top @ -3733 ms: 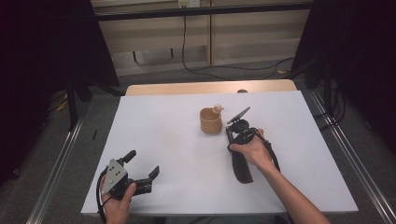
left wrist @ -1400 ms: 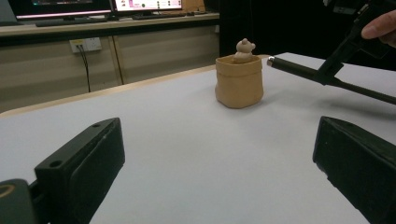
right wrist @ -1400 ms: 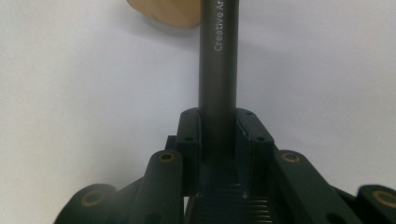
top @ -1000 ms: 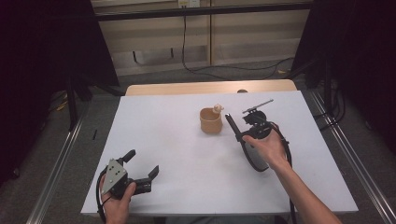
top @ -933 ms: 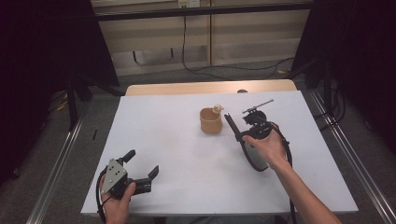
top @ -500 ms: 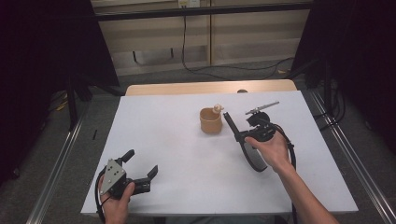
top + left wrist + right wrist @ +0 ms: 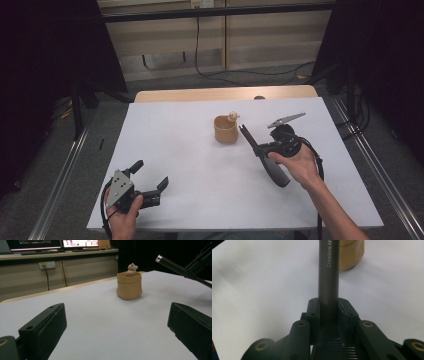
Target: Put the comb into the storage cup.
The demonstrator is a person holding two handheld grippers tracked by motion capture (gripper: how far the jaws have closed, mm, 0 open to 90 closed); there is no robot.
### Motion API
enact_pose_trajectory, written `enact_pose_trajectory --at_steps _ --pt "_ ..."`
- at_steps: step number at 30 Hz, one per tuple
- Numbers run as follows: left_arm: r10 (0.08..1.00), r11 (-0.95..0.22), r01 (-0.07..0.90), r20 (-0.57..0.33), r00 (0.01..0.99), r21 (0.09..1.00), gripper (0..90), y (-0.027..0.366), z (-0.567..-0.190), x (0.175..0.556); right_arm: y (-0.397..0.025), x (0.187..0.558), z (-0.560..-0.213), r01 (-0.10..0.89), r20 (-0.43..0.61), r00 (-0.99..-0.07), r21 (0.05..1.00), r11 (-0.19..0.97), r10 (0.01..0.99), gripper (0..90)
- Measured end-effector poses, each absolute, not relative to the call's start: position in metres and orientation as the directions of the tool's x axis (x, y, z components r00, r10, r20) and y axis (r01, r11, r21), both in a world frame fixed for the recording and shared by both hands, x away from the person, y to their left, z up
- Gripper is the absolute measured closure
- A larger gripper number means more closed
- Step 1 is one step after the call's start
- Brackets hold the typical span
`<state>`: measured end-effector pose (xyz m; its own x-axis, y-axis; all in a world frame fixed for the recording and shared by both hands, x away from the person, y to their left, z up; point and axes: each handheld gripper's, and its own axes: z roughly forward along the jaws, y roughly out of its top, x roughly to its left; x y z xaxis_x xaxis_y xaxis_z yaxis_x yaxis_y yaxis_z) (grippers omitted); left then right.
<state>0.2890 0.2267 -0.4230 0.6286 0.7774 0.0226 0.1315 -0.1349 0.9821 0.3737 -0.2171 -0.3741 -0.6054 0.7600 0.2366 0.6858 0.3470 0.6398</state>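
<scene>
- My right gripper (image 7: 250,137) has its jaws shut tight on a dark grey pen (image 7: 328,272). The pen sits between the two jaws and sticks straight out past their tips.
- The pen is long and thin. Its long side runs the same way my right jaws point, like one straight line.
- Right past the far end of the pen is a small tan cup (image 7: 225,129) on the white bench (image 7: 175,140). In the right gripper view, the cup (image 7: 352,253) is dead ahead of my jaws and a tiny bit to the right of the pen.
- A little bear figure (image 7: 232,116) peeks out of the top of the cup.
- The pen tip is near the cup. I cannot tell if it touches the cup; from above it looks like there is a small gap.
- I think the next move is to lift the pen tip up over the rim of the cup. The cup's opening faces up, but my pen lies low and slanted, so I must tip it more upright.
- My left gripper (image 7: 150,181) rests low on the bench with its jaws wide apart and nothing in them. The cup (image 7: 129,285) is well ahead of those jaws.
- My right hand (image 7: 295,165) is much nearer to the cup, so it should do this job.
</scene>
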Motion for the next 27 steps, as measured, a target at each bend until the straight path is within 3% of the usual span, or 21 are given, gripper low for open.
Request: enact_pose_trajectory --at_steps 15,27 --pt "0.755 -0.159 0.140 0.029 0.655 0.977 2.3 0.222 -0.422 0.290 -0.215 0.362 -0.368 0.601 0.212 -0.722 0.665 0.444 0.659 72.8" --pt "0.732 -0.190 0.178 0.018 0.681 0.966 2.4 0.217 -0.423 0.293 -0.198 0.358 -0.374 0.575 0.204 -0.779 0.611 0.545 0.592 72.8"
